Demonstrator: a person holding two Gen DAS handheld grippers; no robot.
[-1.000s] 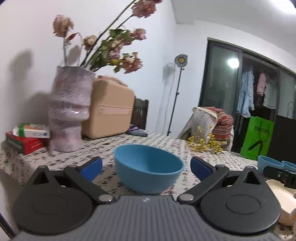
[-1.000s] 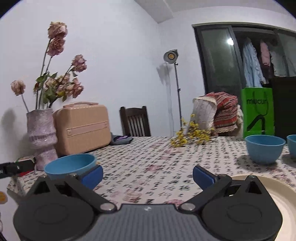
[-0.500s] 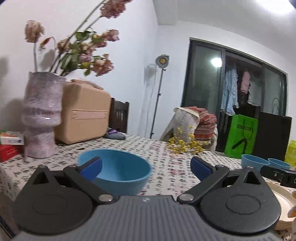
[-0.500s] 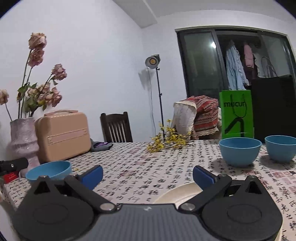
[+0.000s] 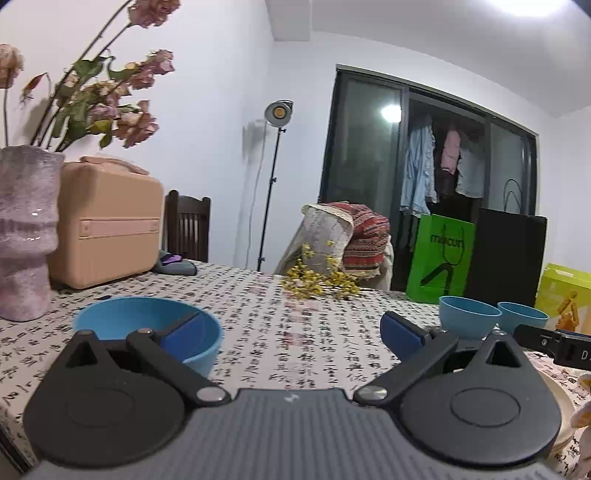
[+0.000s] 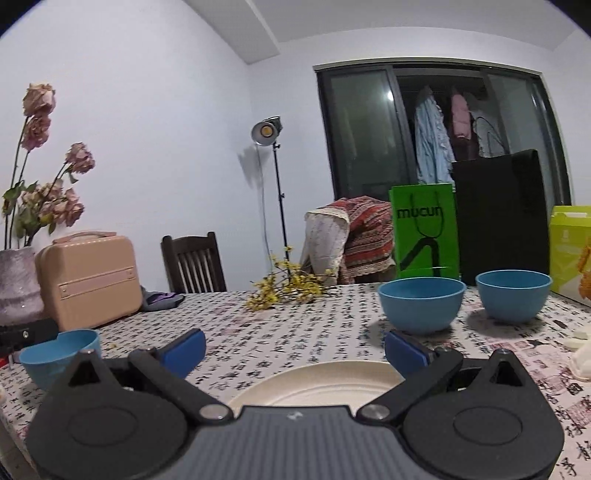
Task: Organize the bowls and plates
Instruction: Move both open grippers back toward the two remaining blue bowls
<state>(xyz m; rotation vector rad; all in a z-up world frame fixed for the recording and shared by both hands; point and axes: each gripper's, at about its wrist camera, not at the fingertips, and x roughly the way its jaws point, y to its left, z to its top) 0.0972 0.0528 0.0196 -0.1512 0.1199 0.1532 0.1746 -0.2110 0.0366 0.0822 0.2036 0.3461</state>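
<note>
Right wrist | three blue bowls [image 6: 421,304] empty | cream plate [image 6: 317,384] bare

vase [image 5: 26,236]: cut by left edge | cream plate [image 6: 317,384]: near rim hidden behind gripper body

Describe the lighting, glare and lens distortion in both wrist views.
Left wrist view: ceiling light blown out at the top, a bright reflection on the dark window, fisheye bending its frame. Right wrist view: two blue bowls cast soft shadows on the tablecloth; dark vignetted corners.
</note>
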